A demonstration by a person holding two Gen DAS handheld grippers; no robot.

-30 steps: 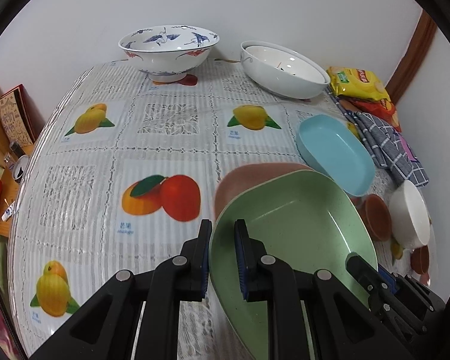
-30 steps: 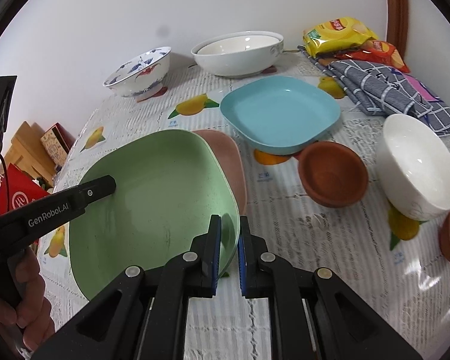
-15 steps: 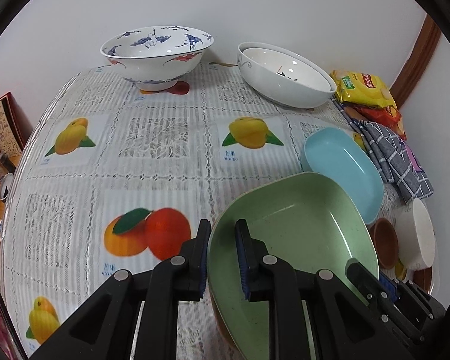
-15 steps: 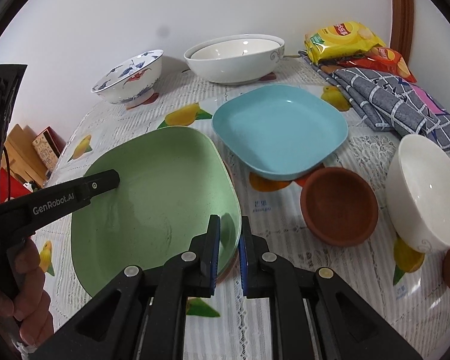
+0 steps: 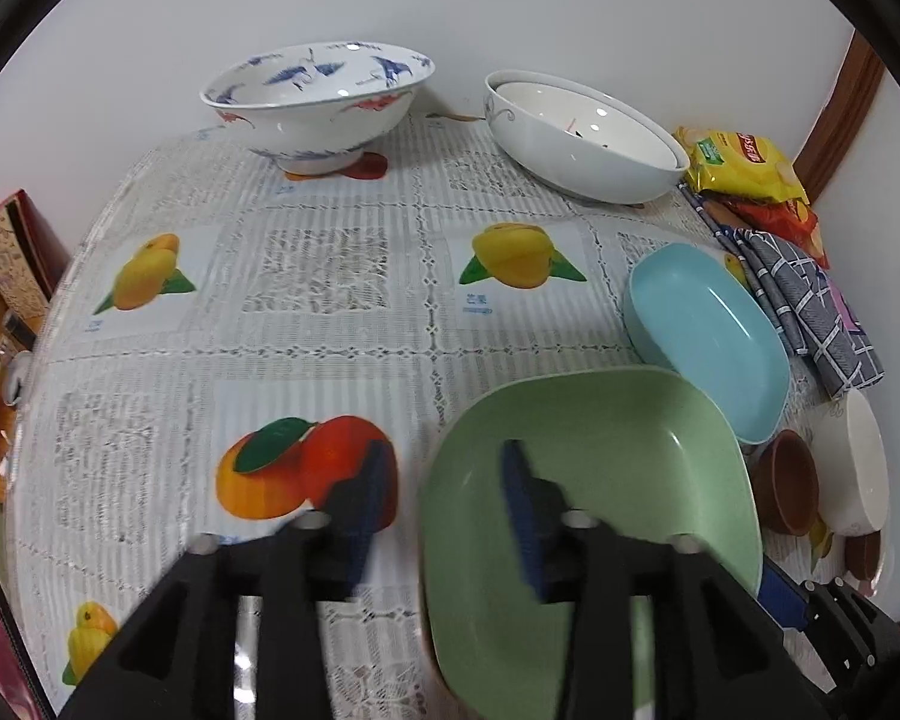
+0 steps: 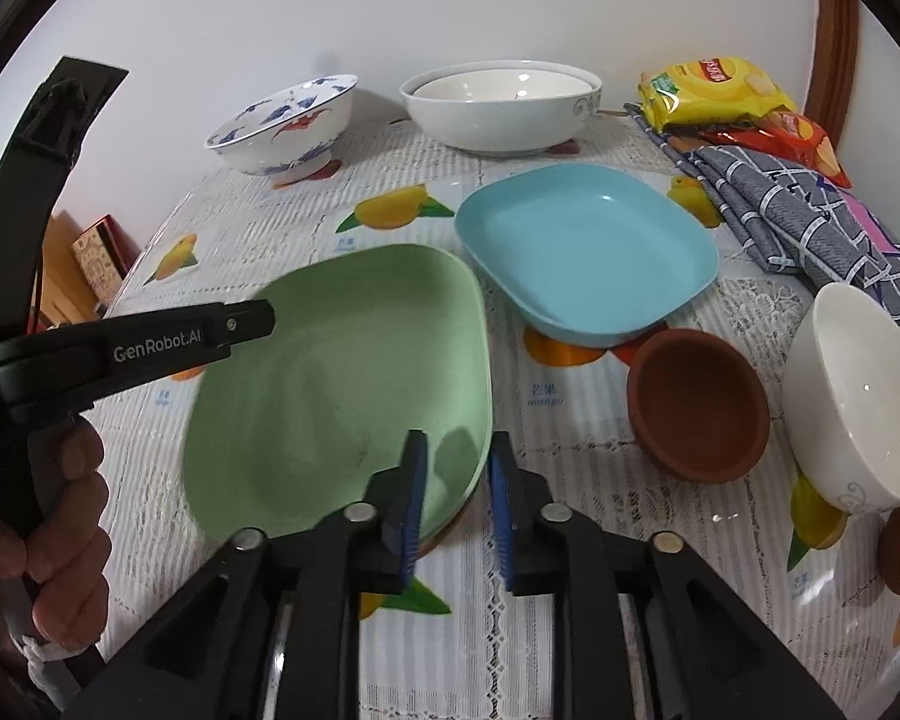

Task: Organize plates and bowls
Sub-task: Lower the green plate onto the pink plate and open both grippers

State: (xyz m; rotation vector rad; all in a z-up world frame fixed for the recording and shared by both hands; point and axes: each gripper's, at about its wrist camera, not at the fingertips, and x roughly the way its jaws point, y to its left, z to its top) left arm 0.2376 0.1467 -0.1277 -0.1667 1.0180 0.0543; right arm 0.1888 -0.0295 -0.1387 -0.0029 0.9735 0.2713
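Observation:
The green plate (image 5: pixel 594 480) (image 6: pixel 342 372) lies on the table, stacked on a pink plate that only shows as a thin edge (image 6: pixel 450 525) at its near rim. My left gripper (image 5: pixel 444 492) is open, its fingers astride the green plate's left rim. My right gripper (image 6: pixel 453 486) is open, its fingers astride the plate's near right rim. A blue plate (image 5: pixel 708 336) (image 6: pixel 588 246) lies just beyond the green one.
A blue-patterned bowl (image 5: pixel 318 108) and a wide white bowl (image 5: pixel 582 132) stand at the back. A brown bowl (image 6: pixel 696 402), a white bowl (image 6: pixel 852 408), a checked cloth (image 6: pixel 810 222) and snack bags (image 6: pixel 714 96) are on the right.
Both grippers have opened and let go of the green plate, which now rests fully over the pink plate. The left gripper has drawn back a little.

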